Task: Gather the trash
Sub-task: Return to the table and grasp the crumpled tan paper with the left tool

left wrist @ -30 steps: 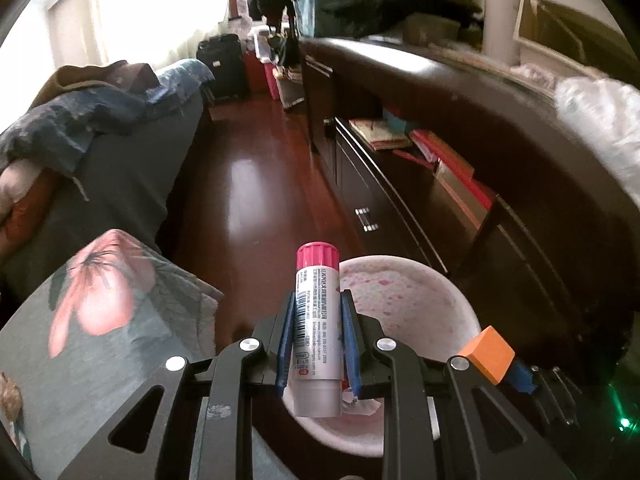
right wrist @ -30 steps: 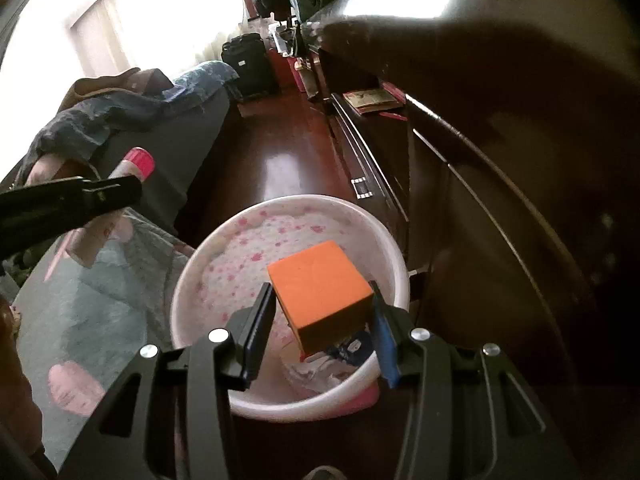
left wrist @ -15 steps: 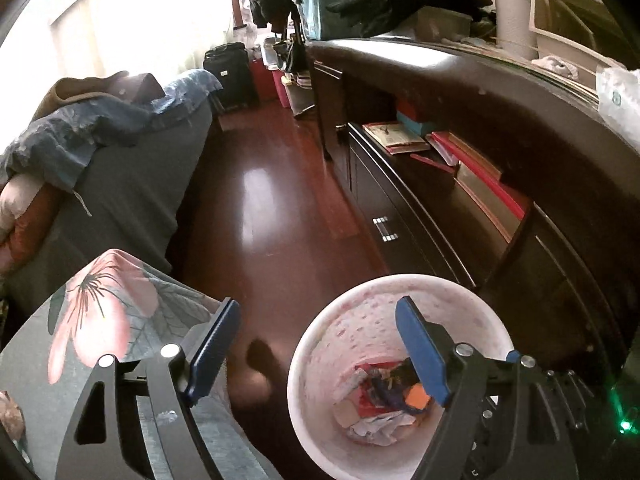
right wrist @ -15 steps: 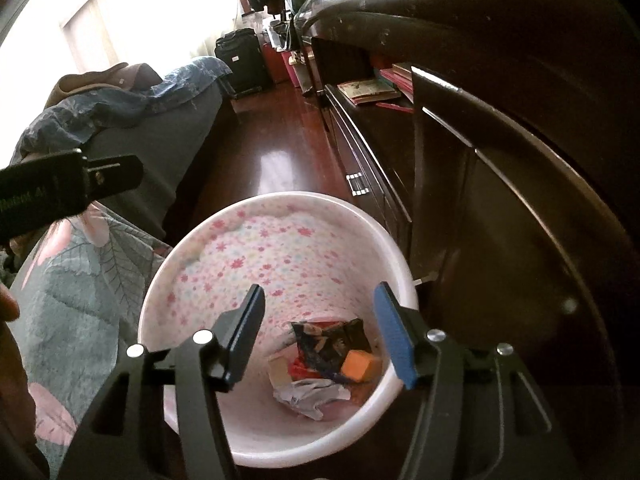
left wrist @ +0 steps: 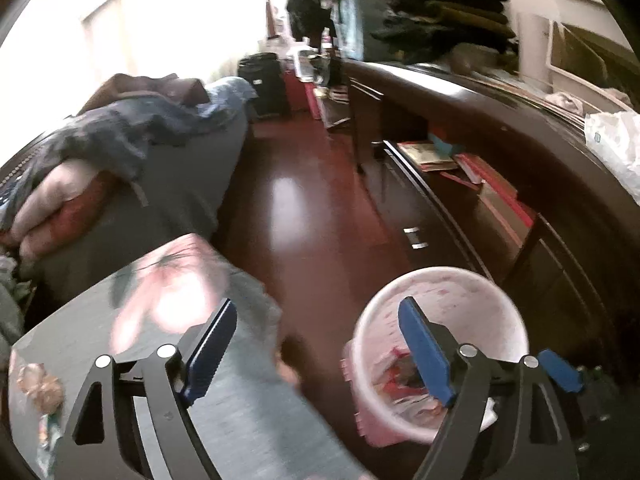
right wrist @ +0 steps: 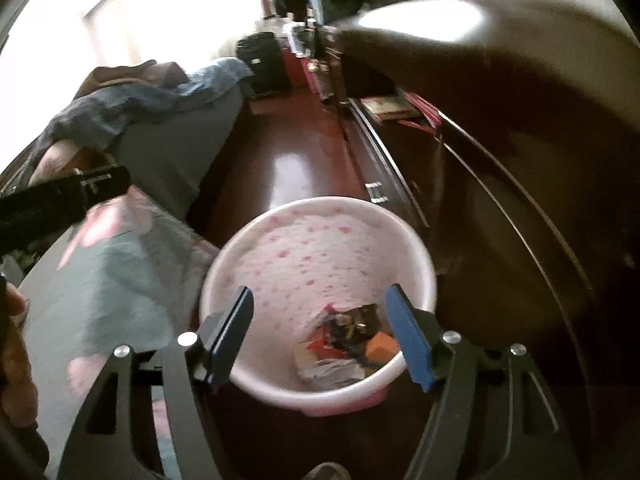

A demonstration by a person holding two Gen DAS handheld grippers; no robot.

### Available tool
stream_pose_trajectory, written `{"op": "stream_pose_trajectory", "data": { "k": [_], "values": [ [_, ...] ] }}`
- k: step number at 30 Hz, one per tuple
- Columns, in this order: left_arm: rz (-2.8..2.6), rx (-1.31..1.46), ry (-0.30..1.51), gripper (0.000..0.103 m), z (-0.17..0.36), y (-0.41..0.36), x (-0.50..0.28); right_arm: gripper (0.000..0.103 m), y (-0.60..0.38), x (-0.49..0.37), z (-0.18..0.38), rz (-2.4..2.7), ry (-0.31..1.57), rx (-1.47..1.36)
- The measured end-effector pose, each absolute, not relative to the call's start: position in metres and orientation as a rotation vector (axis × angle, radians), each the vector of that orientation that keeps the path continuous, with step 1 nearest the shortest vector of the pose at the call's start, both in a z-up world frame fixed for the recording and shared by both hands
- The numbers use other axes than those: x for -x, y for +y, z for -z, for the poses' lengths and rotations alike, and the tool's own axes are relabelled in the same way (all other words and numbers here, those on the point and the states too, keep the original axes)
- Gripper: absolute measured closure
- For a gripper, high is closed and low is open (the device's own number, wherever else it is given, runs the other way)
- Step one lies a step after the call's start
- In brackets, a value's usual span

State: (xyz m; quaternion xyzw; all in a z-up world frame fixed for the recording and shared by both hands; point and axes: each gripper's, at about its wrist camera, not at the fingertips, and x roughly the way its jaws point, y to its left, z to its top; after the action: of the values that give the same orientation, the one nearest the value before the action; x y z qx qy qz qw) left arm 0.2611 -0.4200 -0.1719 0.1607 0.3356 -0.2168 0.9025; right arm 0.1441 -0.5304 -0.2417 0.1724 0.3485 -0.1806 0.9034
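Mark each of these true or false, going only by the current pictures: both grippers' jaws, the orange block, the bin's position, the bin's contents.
1. The left gripper has its jaws wide apart with nothing between them. True.
2. The right gripper holds the orange block. False: its jaws are open; the block lies in the bin.
3. The bin stands on the floor beside the dark cabinet. True.
4. The bin is empty. False: wrappers and crumpled paper lie at its bottom.
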Motion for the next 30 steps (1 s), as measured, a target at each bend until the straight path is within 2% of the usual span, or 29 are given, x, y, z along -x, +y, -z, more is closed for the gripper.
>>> {"op": "stream_pose_trajectory", "data": {
  "k": [9, 16, 23, 28, 30],
  "values": [
    [0.270, -0.278, 0.715, 0.016, 0.160, -0.309, -0.257, 0.023, -0.431, -0.139, 0.195, 0.204, 0.710, -0.231],
    [0.128, -0.199, 0.775, 0.015, 0.169, -0.217, -0.267, 0.023, -0.364, -0.146, 0.185, 0.083, 0.736, -0.160],
    [-0.022, -0.144, 0.835, 0.016, 0.191, -0.153, -0.315, 0.023, -0.314, -0.158, 0.182, 0.008, 0.754, -0.092],
    [-0.020, -0.123, 0.912, 0.045, 0.216, -0.132, -0.349, 0.023, -0.288, -0.166, 0.181, -0.019, 0.763, -0.050],
    [-0.003, -0.116, 0.932, 0.053, 0.222, -0.130, -0.354, 0.023, -0.281, -0.170, 0.181, -0.026, 0.768, -0.039]
  ]
}}
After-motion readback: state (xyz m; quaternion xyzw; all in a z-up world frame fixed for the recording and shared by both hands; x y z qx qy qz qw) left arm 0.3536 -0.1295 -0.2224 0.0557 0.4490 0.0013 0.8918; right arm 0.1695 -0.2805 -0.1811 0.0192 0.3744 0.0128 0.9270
